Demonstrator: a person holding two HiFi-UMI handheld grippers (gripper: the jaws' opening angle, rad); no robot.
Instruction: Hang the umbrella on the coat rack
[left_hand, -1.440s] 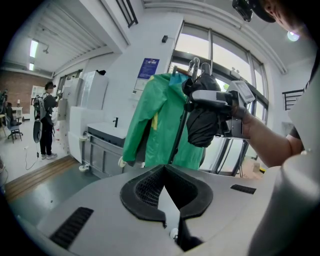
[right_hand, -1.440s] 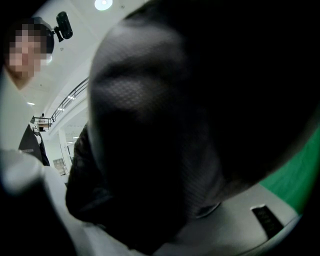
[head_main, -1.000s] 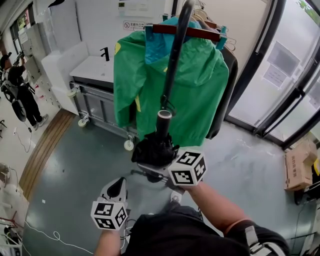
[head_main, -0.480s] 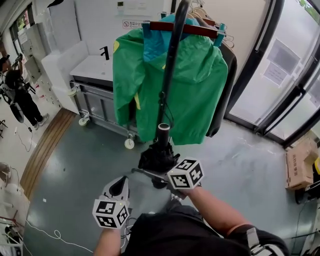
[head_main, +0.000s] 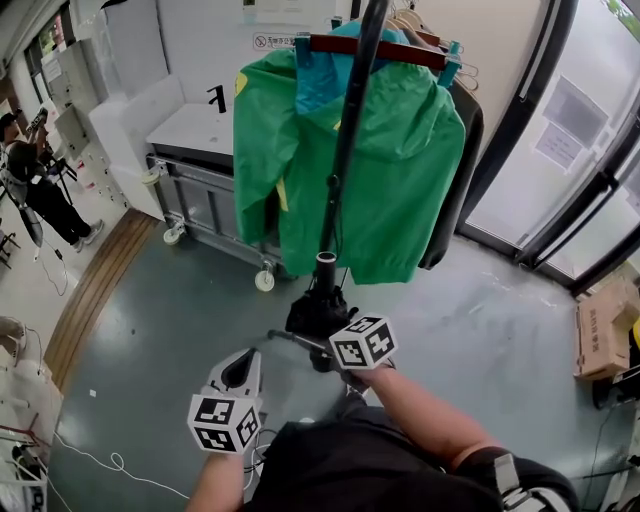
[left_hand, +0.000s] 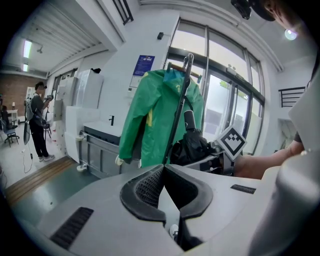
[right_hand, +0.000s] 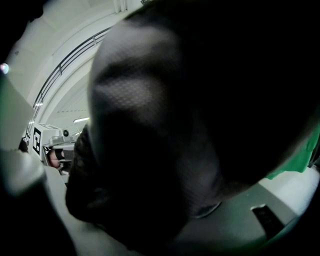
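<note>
A folded black umbrella (head_main: 318, 312) hangs low beside the black pole of the coat rack (head_main: 350, 120), its round handle end pointing up. My right gripper (head_main: 315, 345) is shut on the umbrella's bundled fabric, with its marker cube just right of it. In the right gripper view the black fabric of the umbrella (right_hand: 165, 125) fills nearly everything and hides the jaws. My left gripper (head_main: 243, 362) is held low at the left, shut with nothing in it; its pads (left_hand: 150, 187) meet at the tip. From there the umbrella (left_hand: 192, 145) shows against the coat rack (left_hand: 179, 110).
A green jacket (head_main: 370, 170) on a red hanger (head_main: 375, 48) hangs on the rack behind the pole. A grey wheeled cabinet (head_main: 205, 205) stands to the left, glass doors (head_main: 570, 170) to the right, a cardboard box (head_main: 600, 335) at the far right. A person (head_main: 35, 195) stands far left.
My right gripper has sunk with the umbrella along the pole, its cube now lower and nearer my body. The left gripper has stayed where it was.
</note>
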